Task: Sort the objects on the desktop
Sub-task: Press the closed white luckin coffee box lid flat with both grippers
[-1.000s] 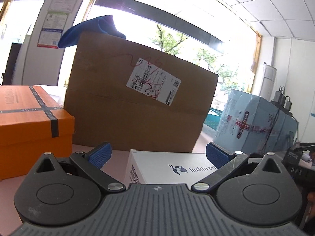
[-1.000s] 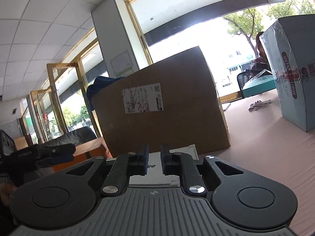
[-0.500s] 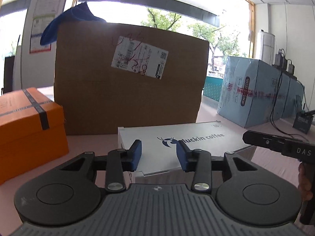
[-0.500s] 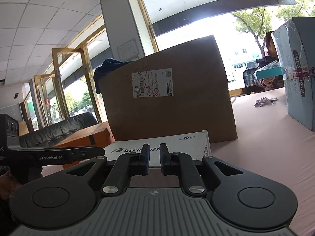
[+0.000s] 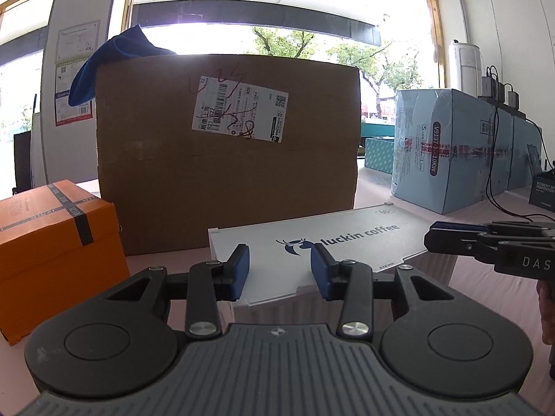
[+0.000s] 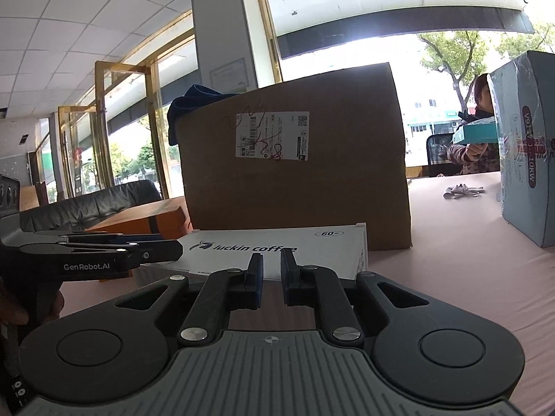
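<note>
Left wrist view: the left gripper (image 5: 279, 267) hovers half-open above the white coffee box (image 5: 347, 239) at 12 o'clock, gripping nothing. Right wrist view: the right gripper (image 6: 270, 274) (jaws nearly closed, empty) faces the same box on the pink table (image 6: 451, 260).

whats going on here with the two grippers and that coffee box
A person holds a gripper in each hand on a pink table stacked with boxes. Both point at the white luckin coffee box in front of the big cardboard box. The left gripper is partly open over its near edge; the right gripper has its fingers nearly together. Neither is gripping anything.
</note>
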The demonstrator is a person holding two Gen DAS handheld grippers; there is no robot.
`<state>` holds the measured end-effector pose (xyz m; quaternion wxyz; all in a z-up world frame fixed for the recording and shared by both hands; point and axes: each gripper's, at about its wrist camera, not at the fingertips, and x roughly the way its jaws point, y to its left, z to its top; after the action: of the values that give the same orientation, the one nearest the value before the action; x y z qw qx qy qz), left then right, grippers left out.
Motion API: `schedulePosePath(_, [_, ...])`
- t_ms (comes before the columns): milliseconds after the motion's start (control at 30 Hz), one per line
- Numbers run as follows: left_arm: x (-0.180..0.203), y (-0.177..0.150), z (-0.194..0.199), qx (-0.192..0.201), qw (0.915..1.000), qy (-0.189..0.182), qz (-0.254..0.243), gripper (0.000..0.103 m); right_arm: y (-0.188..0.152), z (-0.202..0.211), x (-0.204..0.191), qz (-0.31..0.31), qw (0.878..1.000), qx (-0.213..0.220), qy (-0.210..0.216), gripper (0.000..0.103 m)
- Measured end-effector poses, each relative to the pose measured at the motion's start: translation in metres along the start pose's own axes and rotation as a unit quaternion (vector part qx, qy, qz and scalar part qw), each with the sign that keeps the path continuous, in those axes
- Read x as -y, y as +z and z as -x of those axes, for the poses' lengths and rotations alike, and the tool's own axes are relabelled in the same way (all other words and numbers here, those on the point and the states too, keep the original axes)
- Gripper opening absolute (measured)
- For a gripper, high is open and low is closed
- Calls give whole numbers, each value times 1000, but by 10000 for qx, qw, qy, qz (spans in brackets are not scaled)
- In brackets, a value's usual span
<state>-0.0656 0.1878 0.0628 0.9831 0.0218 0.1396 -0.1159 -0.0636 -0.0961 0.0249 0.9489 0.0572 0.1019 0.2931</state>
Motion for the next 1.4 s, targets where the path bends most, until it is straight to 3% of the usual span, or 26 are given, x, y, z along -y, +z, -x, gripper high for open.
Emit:
schedulePosePath(133, [0, 0, 0, 17, 10000, -8, -19, 37, 0, -1, 0, 46, 10000, 39, 18, 10])
schedulePosePath(200, [-1, 0, 1, 40, 10000, 24, 21, 39, -5, 1, -6, 389, 9991, 165, 6, 15])
schedulePosePath(267, [-4, 3, 3, 11, 9998, 130, 181, 46, -8, 7, -13, 668, 9971, 335, 152, 38])
schedulePosePath(333, [-7, 4, 6, 113, 9991, 227, 328, 92, -5, 8, -7, 393, 9983, 420, 73, 71])
schedulePosePath(400, [-10, 6, 12, 314, 9980, 324, 432, 94, -3, 10, -1, 117, 9987, 505, -7, 86])
schedulePosePath(500, [-21, 8, 14, 288, 9958, 318, 803, 103, 1, 12, 8, -296, 9975, 632, -127, 86])
schedulePosePath(633, [-27, 6, 6, -21, 9940, 261, 1066, 103, 6, 16, 20, -845, 9929, 790, -285, 90])
schedulePosePath(767, [-23, 1, -4, -291, 9944, 125, 1009, 103, 5, 5, 28, -1036, 9927, 476, -385, 91])
schedulePosePath(933, [-24, -5, -10, -465, 9920, -93, 1167, 103, 4, -5, 33, -1312, 9912, 162, -120, 91])
schedulePosePath(1300, [-18, -6, -11, -535, 9914, -112, 1185, 103, -9, -6, 24, -1253, 9920, 60, 125, 91])
schedulePosePath(1400, [-17, -5, -10, -511, 9922, -78, 1138, 103, -7, -14, 13, -959, 9952, -73, 157, 91])
